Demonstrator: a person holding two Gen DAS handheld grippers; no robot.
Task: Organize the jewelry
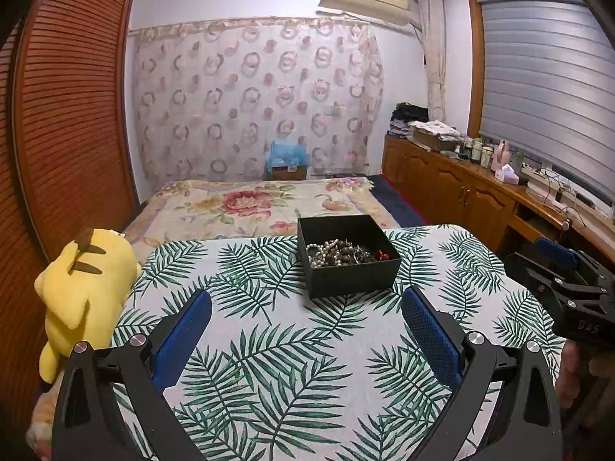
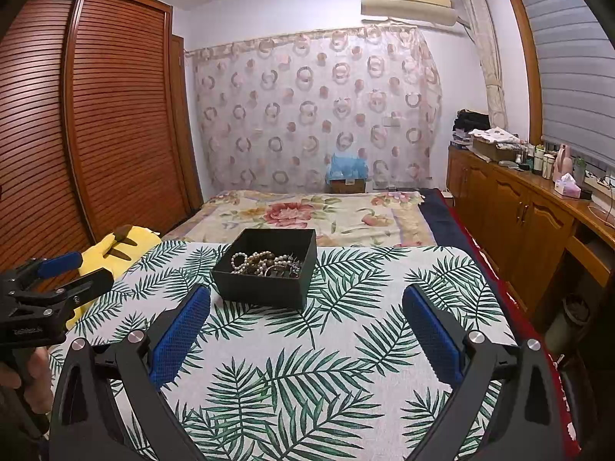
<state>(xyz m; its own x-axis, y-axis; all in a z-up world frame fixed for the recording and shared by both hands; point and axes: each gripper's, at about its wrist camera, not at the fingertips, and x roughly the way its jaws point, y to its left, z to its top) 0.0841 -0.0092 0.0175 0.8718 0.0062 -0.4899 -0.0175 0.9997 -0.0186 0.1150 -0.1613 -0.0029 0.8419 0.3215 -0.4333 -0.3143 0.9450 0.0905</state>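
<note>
Handling: we judge the tangled heap of pearl, brown-bead and metal jewelry (image 1: 340, 252) to be light, limp and slippery; strands will likely drape, snag on each other and come up in a clump rather than singly.
Fragility: we expect thin chains and clasps to be delicate, so a gentle pinch seems wiser than a hard squeeze.
Where to take hold: we would grip a single loop of the white pearl strand (image 2: 241, 261) where it rises clear of the pile near the box's left side, and lift slowly so the rest slides free.
Box: the open square black cardboard box (image 1: 355, 279) looks light and stiff; we think it may skid on the cloth if a strand catches, so steadying its wall could help.
Look of the jewelry: pale pearls, dark brown round beads, silvery links and one small red piece, all mixed on the box floor.
Location: the box sits toward the far edge of the palm-leaf-printed cloth surface (image 1: 288, 365), with the jewelry inside it, well apart from both claws.
Left claw (image 1: 306, 305): its blue-padded fingers are spread wide and carry nothing, hovering over the cloth.
Right claw (image 2: 306, 301): likewise spread wide and empty, with the box ahead and a little to its left.
</note>
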